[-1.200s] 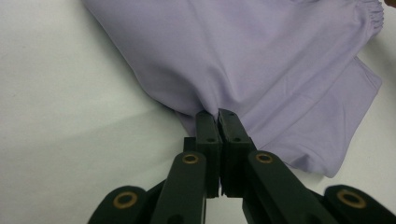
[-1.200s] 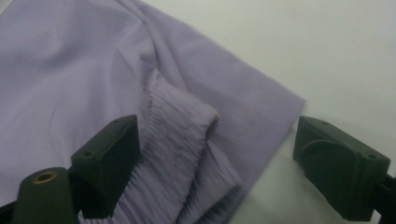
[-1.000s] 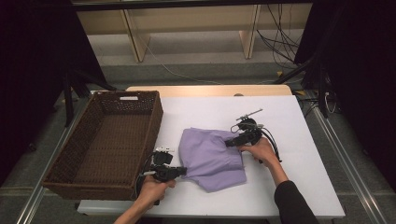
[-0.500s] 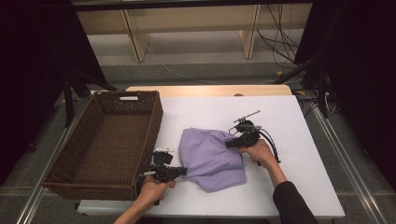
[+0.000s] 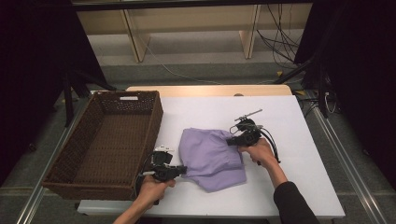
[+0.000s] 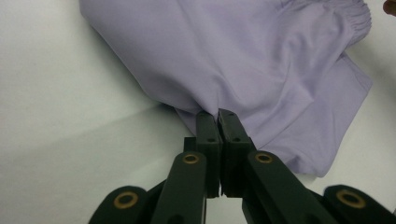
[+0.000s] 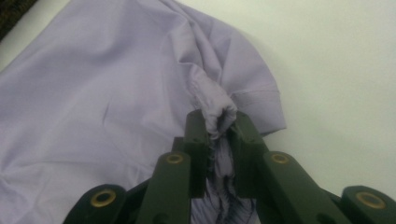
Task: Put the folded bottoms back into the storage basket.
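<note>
Purple cloth (image 5: 212, 158) lies crumpled on the white desk (image 5: 303, 186), just right of the wicker basket (image 5: 107, 149). Left gripper (image 6: 218, 114) pinches its near-left edge. Right gripper (image 7: 219, 122), whose jaws have just been closing, clamps a bunched fold at its right side.
</note>
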